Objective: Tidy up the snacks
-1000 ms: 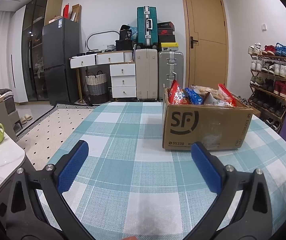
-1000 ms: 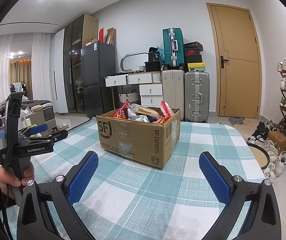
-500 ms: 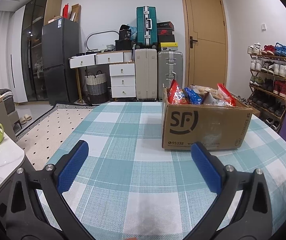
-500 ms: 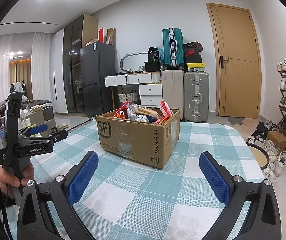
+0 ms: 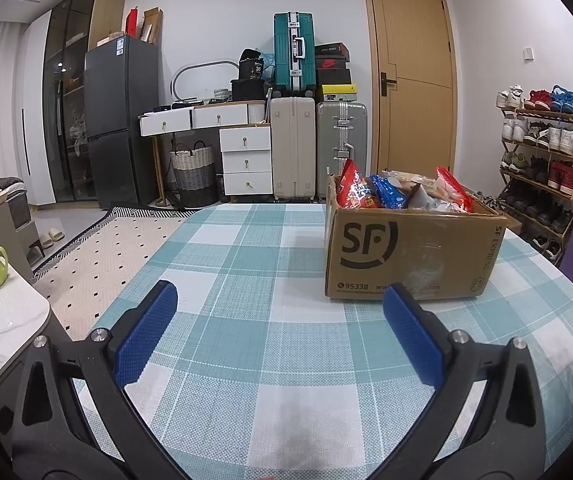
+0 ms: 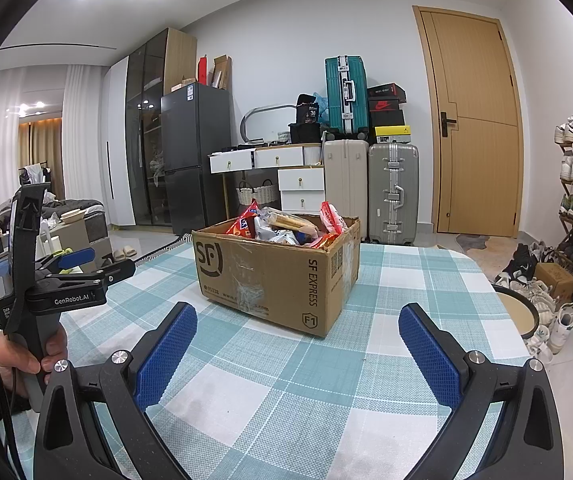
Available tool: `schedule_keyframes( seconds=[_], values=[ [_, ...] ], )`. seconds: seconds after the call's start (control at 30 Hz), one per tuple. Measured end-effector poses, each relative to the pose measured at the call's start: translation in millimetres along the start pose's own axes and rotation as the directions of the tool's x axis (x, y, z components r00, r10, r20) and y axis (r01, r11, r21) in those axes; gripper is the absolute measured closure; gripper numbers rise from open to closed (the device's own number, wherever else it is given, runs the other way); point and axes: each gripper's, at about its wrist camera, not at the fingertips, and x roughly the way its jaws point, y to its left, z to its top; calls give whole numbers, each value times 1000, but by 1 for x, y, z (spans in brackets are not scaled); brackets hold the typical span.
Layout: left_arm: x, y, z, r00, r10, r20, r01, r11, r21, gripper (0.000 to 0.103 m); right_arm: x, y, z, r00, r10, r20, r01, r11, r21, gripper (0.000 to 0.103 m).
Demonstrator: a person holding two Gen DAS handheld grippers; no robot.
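On the checked cloth of the desk [image 5: 270,360] stands an open cardboard box [image 5: 406,256], and the snacks [image 5: 398,194] are all in it: red, blue and silver packets standing and leaning against one another, poking above the rim. No packet lies loose on the cloth that I can see. That would fit a box about to be unpacked and sorted, or one just filled and tidied; from where I stand I cannot tell which.

Both tools hang above the cloth on the near side of the box, well apart from it. The left tool [image 5: 280,312] has its blue pads spread wide with nothing between them, and the right tool [image 6: 298,334] is the same, gaping and holding nothing. A hand [image 6: 26,356] grips the left tool's handle at the edge of the right view.

If a packet is to be handled, I would judge the crinkly bags want a pinch on the top seam, not the belly, so the contents are not crushed, and a straight lift so neighbours are not dragged over the rim. The box looks light enough to slide if bumped
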Motion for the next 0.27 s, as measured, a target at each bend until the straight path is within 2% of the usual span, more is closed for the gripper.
schedule_keyframes(
  seconds=[0.27],
  values=[
    [-1, 2, -2, 1000, -12, 5, 12, 1000, 2, 0, 0, -1, 0, 1000, -1, 0, 1, 1000, 1, 0]
  ],
)
